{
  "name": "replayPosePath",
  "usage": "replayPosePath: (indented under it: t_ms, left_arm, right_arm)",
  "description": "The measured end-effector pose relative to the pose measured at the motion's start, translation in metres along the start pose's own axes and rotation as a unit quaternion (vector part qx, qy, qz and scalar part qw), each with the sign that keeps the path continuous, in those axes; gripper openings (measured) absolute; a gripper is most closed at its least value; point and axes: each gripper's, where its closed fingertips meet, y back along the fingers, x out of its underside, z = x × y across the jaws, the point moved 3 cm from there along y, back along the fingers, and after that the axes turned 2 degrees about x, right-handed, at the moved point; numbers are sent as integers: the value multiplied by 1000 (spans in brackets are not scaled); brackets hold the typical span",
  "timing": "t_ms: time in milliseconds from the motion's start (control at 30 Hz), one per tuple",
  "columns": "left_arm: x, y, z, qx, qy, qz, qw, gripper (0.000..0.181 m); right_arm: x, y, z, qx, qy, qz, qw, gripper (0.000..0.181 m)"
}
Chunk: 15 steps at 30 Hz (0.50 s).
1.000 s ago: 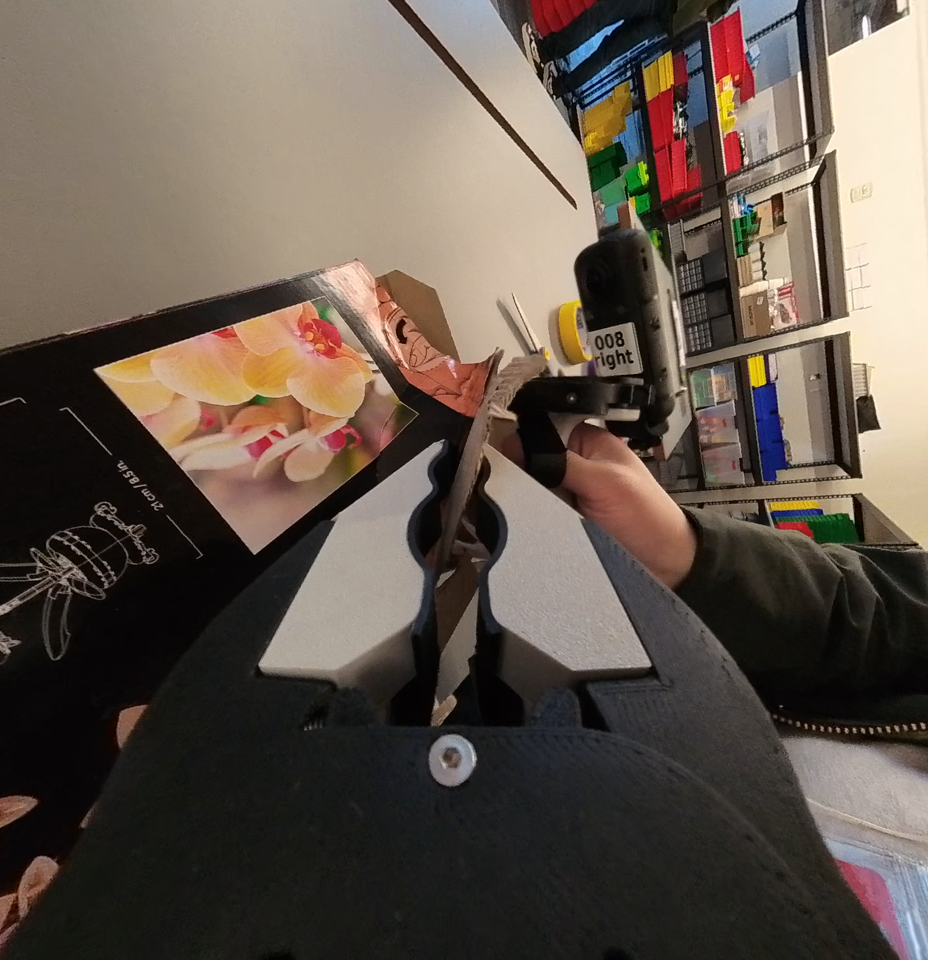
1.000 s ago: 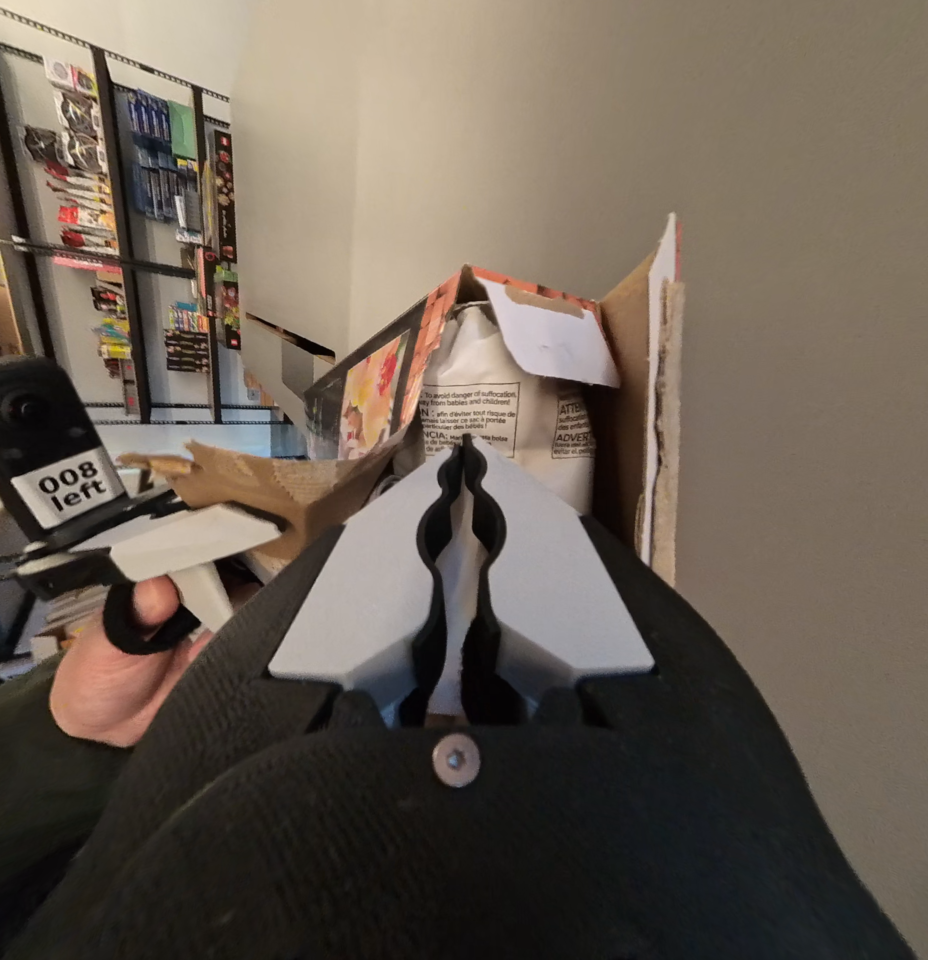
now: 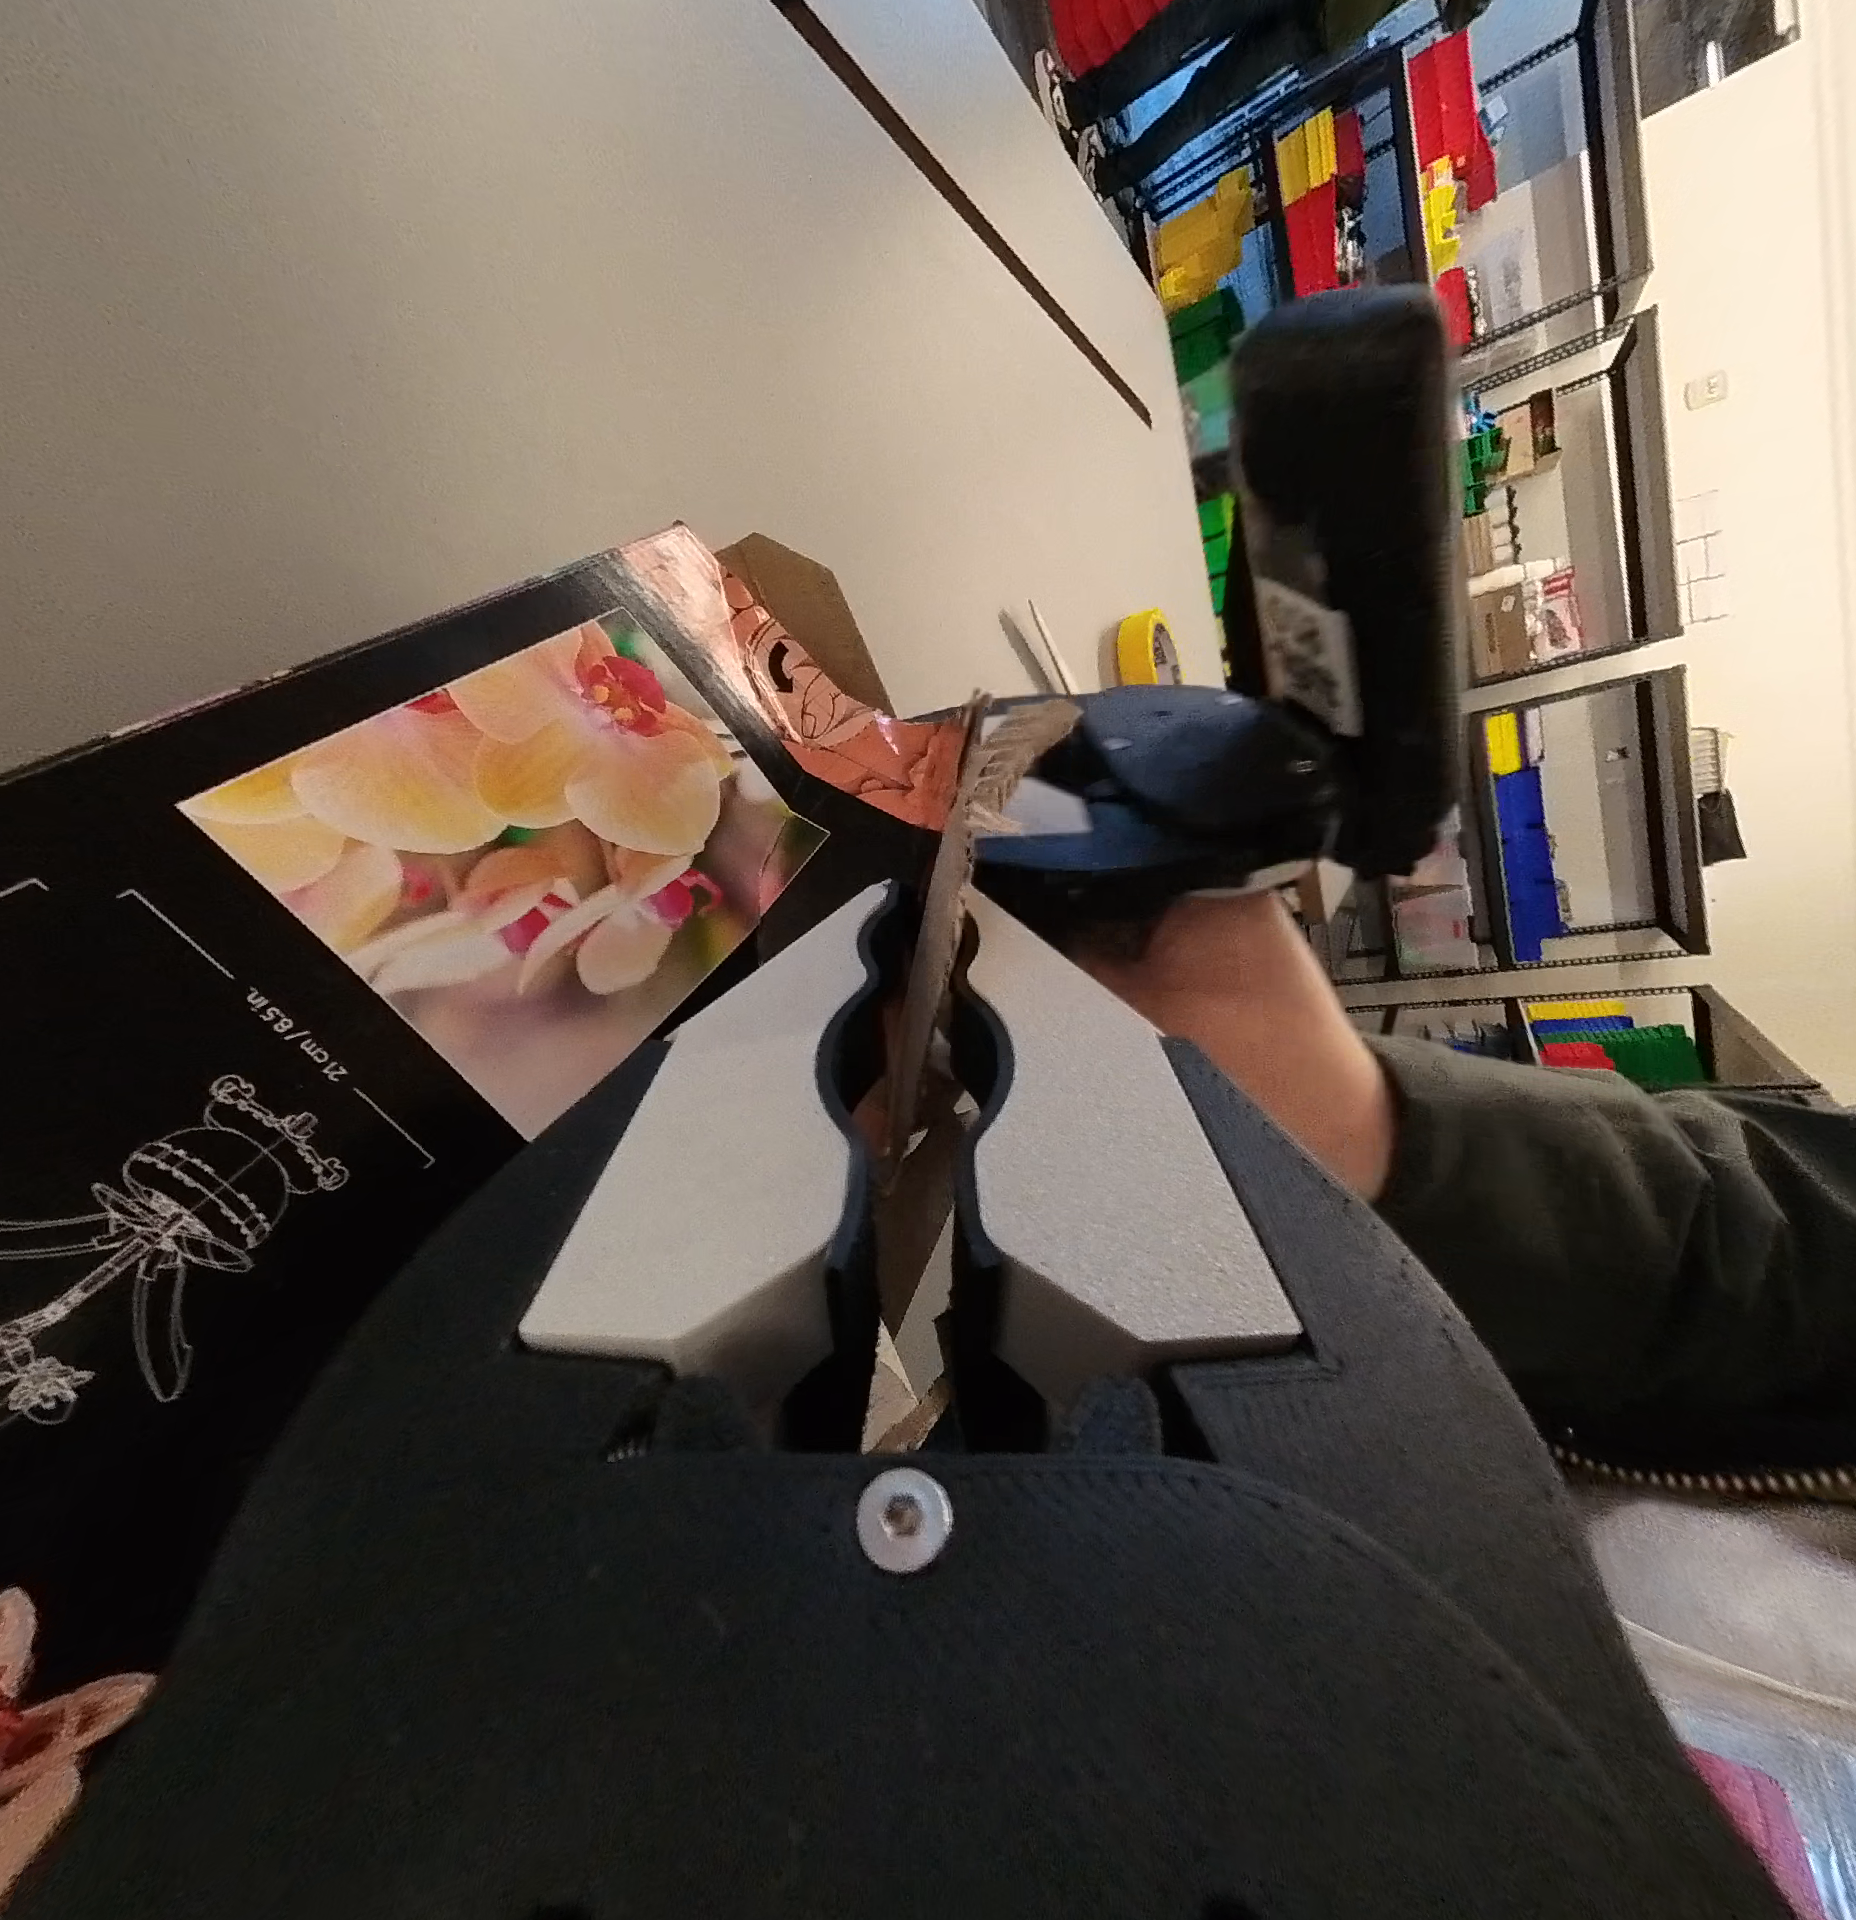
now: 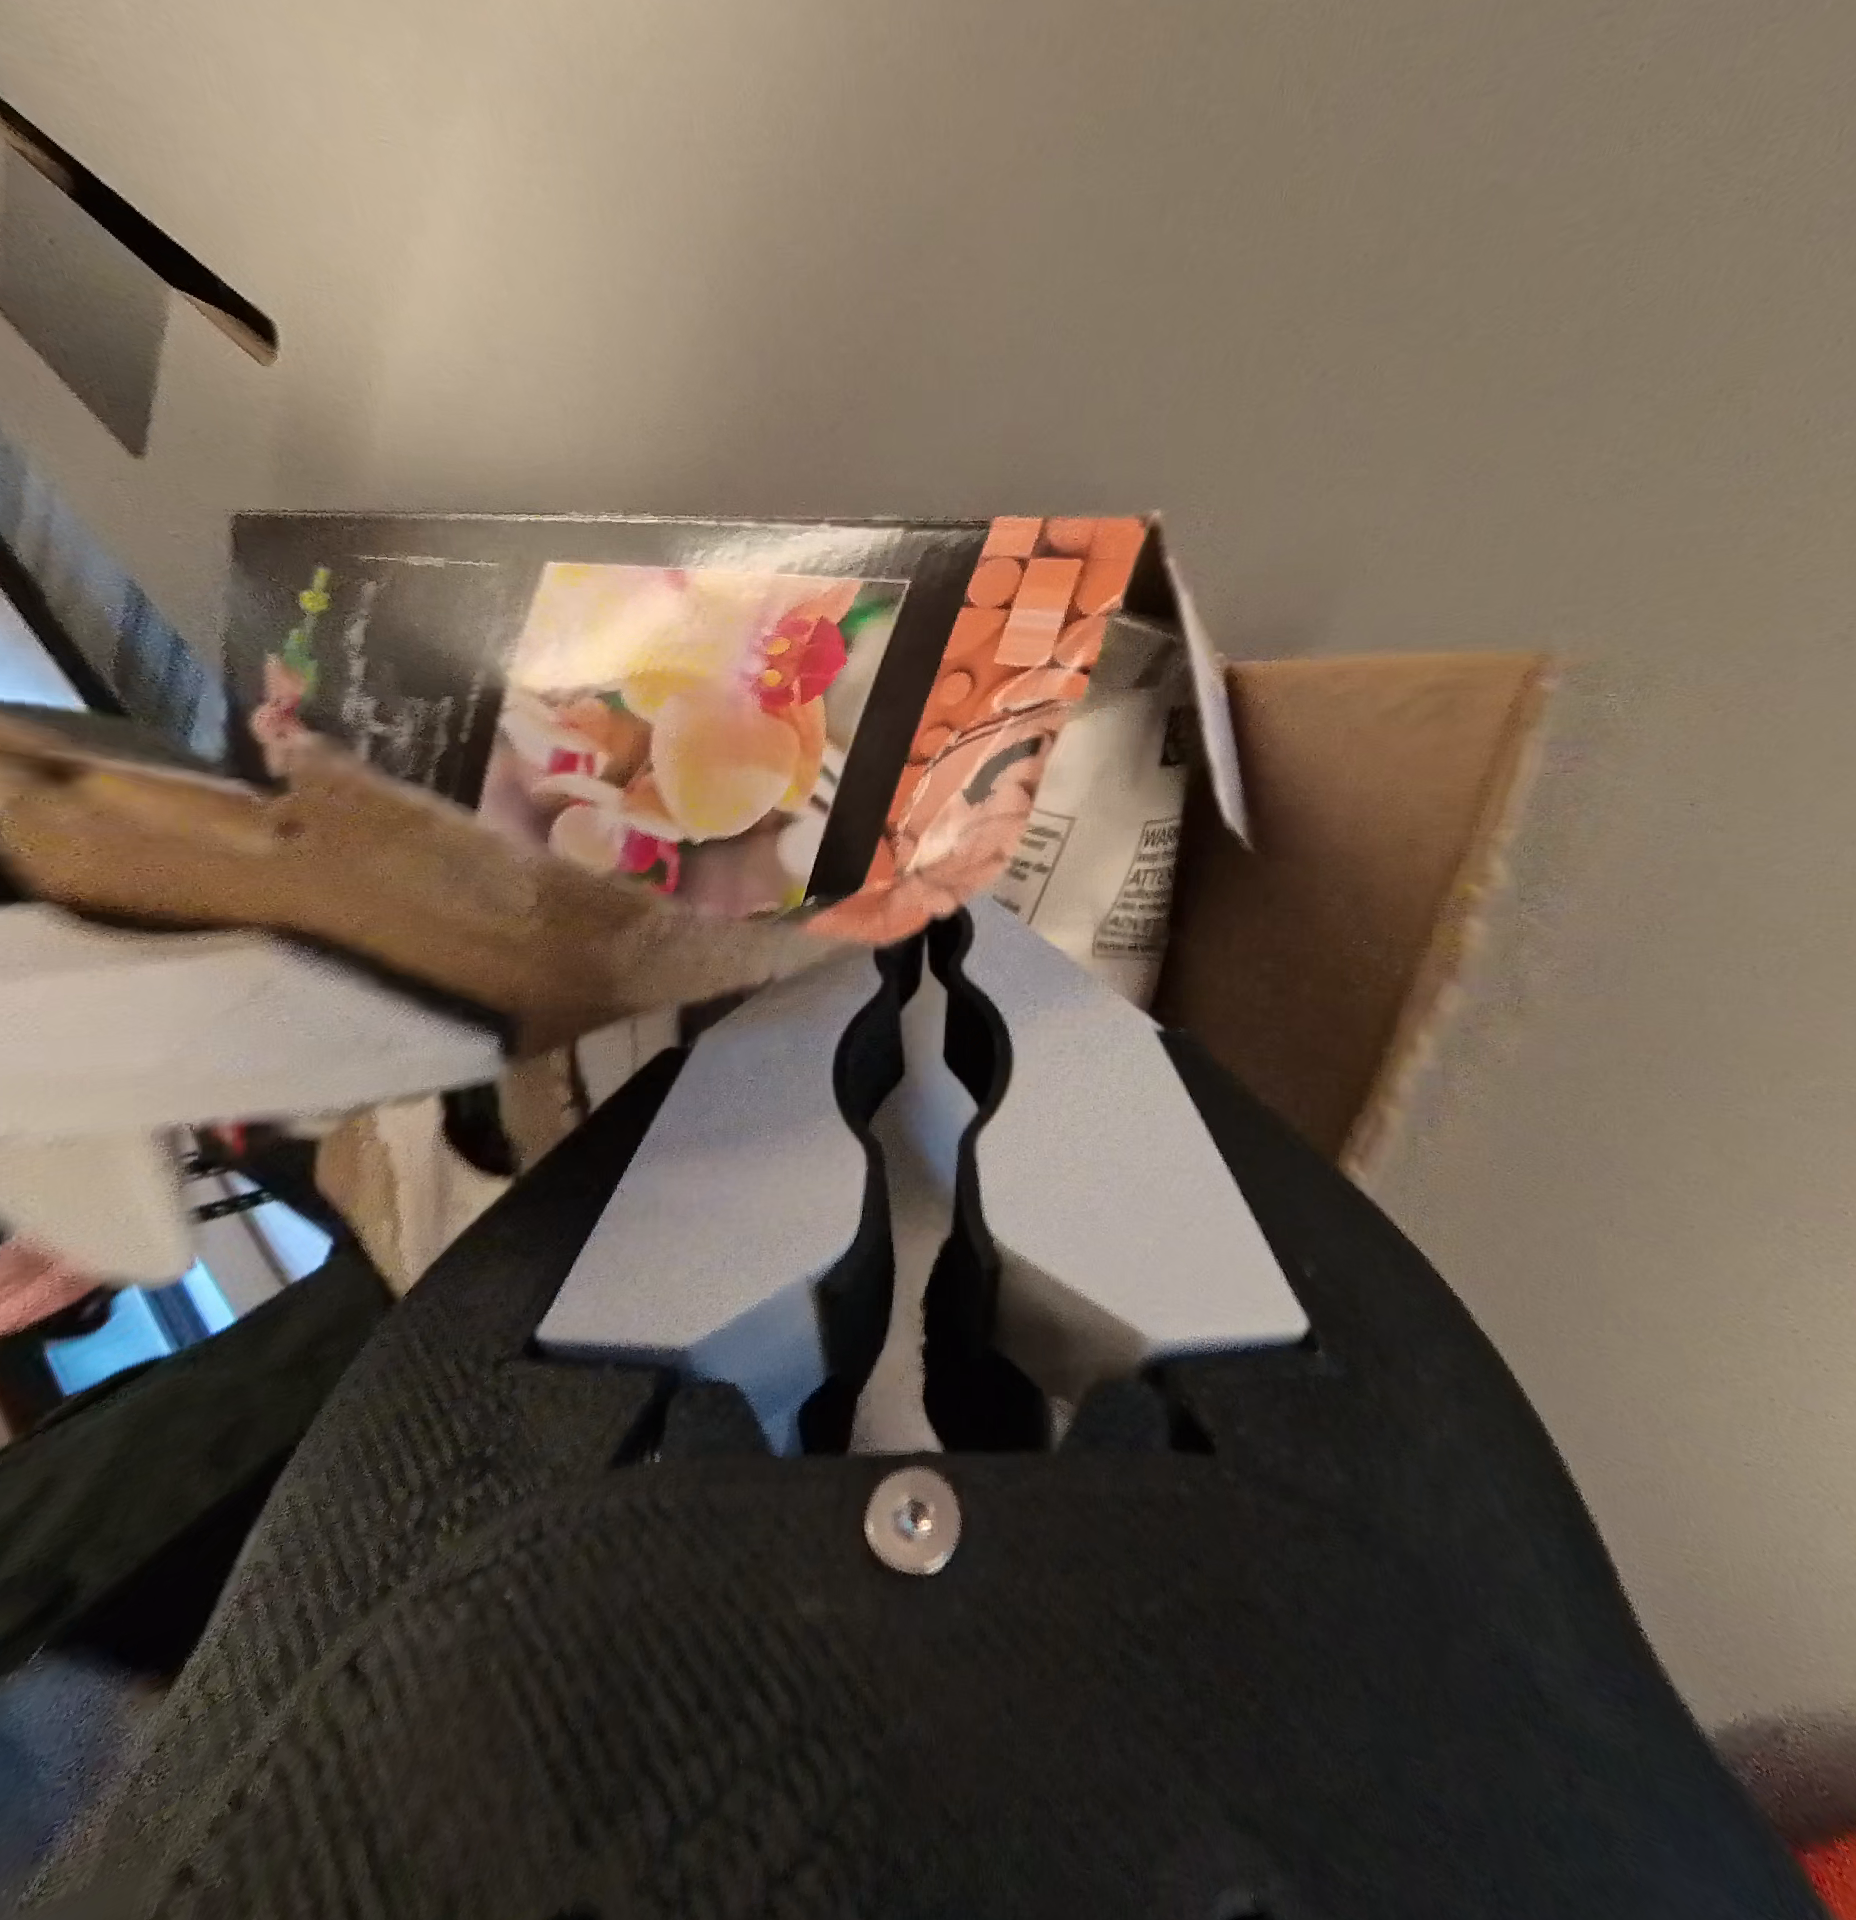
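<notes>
Left gripper [image 3: 919, 914] is clamped on a torn brown cardboard flap [image 3: 929, 997] of the black box [image 3: 280, 987] with the orchid photo, box at 10 o'clock of its tips. Right gripper [image 4: 926, 935] has jaws nearly closed on a white flap edge at the box's open end, white bag [image 4: 1111, 831] inside at 1 o'clock. Other brown flap [image 4: 1350, 883] stands at 2 o'clock.

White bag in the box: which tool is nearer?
Right. The right tool grips the orange flap beside the bag; the left tool holds the brown flap, farther off.
</notes>
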Motion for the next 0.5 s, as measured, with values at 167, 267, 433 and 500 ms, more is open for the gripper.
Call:
replayPosePath:
  t_ms: [167,267,433,500]
  left_arm:
    - [-2,0,2,18,27,-14,999,3]
    - [-2,0,1,19,26,-12,999,3]
    - [-3,-2,2,17,24,-8,1000,3]
    - [-3,-2,2,16,28,-8,999,3]
  right_arm:
    - [16,38,-2,-37,14,58,998,0]
    - [25,55,-10,-39,21,62,997,0]
    - [57,37,-9,-48,76,159,983,0]
    - [56,28,-2,-46,90,163,981,0]
